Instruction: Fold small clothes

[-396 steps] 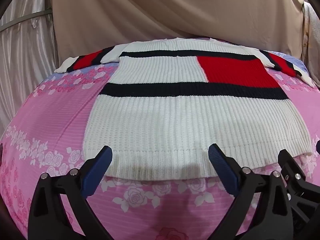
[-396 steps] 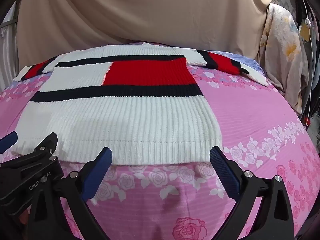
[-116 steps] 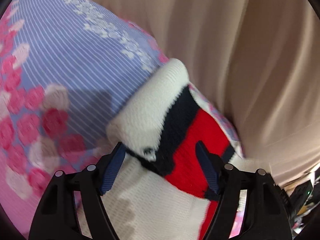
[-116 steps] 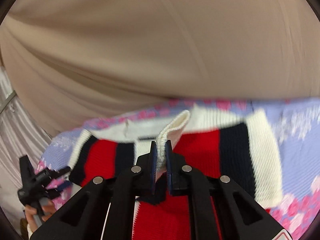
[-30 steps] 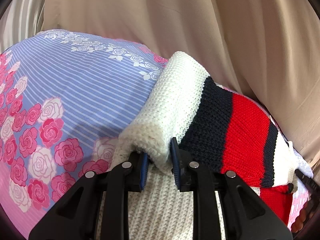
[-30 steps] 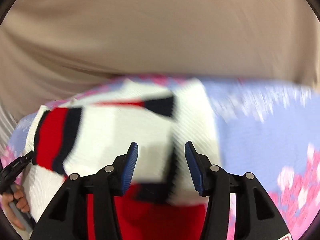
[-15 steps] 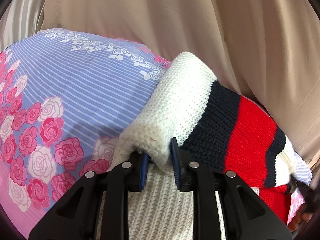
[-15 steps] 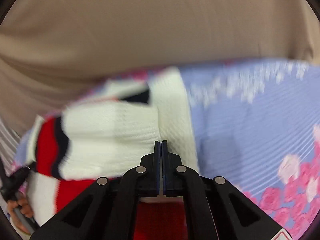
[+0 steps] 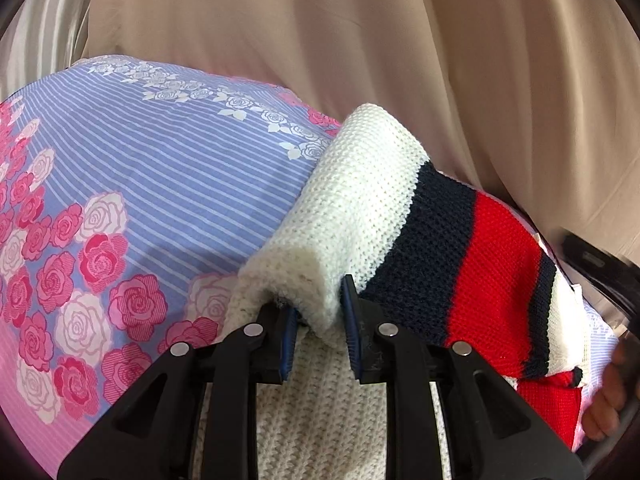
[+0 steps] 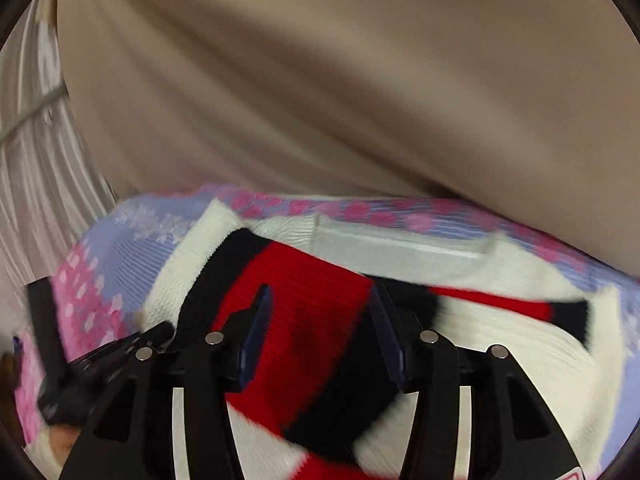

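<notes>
A knit sweater in white, navy and red lies on the floral bedsheet [image 9: 132, 184]. In the left wrist view my left gripper [image 9: 318, 330] is shut on the white cuff [image 9: 320, 284] of the striped left sleeve [image 9: 460, 264], which is lifted over the white body. In the blurred right wrist view my right gripper [image 10: 320, 340] is open and empty, just above the red and navy sleeve [image 10: 304, 300]. The other sleeve [image 10: 520, 308] lies folded across the body at the right. The left gripper's tool shows at the lower left [image 10: 80, 380].
A beige curtain [image 9: 360, 60] hangs close behind the bed's far edge. A pale pleated curtain [image 10: 28, 168] hangs at the left. The right hand and its tool [image 9: 612, 320] show at the right edge of the left wrist view.
My right gripper opened from shut and swung left over the red and navy sleeve. My left gripper keeps its hold on the cuff and has drawn the sleeve slightly further across.
</notes>
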A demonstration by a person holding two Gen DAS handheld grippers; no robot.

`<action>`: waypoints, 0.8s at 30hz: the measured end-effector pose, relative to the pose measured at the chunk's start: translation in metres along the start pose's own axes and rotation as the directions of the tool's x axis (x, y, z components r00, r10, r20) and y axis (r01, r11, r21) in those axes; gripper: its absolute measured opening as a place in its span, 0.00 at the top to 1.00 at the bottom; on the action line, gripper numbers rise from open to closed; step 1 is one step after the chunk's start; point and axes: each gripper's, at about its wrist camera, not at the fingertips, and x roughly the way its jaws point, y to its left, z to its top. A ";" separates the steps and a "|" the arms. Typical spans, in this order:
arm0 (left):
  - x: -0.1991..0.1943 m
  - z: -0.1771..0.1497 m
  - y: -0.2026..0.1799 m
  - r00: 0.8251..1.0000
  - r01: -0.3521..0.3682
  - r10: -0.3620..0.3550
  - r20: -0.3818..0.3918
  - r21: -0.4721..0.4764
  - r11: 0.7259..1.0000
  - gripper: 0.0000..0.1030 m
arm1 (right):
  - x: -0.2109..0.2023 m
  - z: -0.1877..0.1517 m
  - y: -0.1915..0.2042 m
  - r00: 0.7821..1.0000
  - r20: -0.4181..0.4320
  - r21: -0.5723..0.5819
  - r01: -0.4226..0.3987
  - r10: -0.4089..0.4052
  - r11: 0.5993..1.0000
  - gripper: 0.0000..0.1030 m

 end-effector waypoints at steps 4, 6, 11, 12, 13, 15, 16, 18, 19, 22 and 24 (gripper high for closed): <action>-0.001 0.000 0.001 1.000 0.000 0.000 0.001 0.000 1.000 0.80 | 0.044 0.012 0.008 0.998 -0.054 -0.054 0.026 -0.029 0.998 0.52; -0.002 0.000 0.002 1.000 0.000 0.000 0.001 0.000 1.000 0.80 | 0.039 0.013 0.002 0.998 -0.053 -0.037 -0.022 0.020 0.999 0.91; -0.001 -0.001 -0.001 1.000 -0.010 0.010 0.001 0.011 1.000 0.80 | 0.047 0.017 -0.034 0.997 -0.054 0.050 0.054 -0.051 0.997 0.94; -0.001 -0.001 -0.002 1.000 -0.009 0.009 0.001 0.012 1.000 0.80 | 0.060 0.013 -0.038 0.993 -0.108 0.047 0.059 -0.054 0.997 0.94; 0.000 0.000 -0.002 1.000 -0.004 0.004 0.000 0.009 1.000 0.80 | 0.059 0.013 -0.036 0.992 -0.109 0.032 0.069 -0.065 0.997 0.94; 0.000 0.000 0.000 1.000 0.002 -0.002 0.000 0.004 1.000 0.80 | 0.046 0.022 -0.030 0.993 -0.095 0.039 0.079 -0.076 0.996 0.90; 0.000 0.000 0.000 1.000 0.002 -0.002 0.000 0.004 1.000 0.80 | 0.035 0.024 -0.026 0.996 -0.065 0.036 0.070 -0.068 0.997 0.87; 0.000 0.000 0.001 1.000 -0.004 0.004 0.000 0.008 1.000 0.80 | 0.009 0.026 -0.016 0.998 0.011 0.026 0.065 -0.066 0.998 0.81; 0.000 0.000 0.001 1.000 -0.005 0.005 0.000 0.009 1.000 0.80 | 0.002 0.028 -0.010 0.999 0.015 0.023 0.029 -0.029 0.999 0.80; 0.001 0.000 -0.002 1.000 -0.009 0.009 0.000 0.012 1.000 0.80 | 0.007 0.024 0.022 0.995 -0.032 -0.036 -0.091 0.090 0.995 0.80; 0.001 0.000 -0.002 1.000 -0.006 0.006 0.000 0.010 1.000 0.80 | 0.029 0.018 0.042 0.991 -0.093 -0.087 -0.103 0.095 0.991 0.83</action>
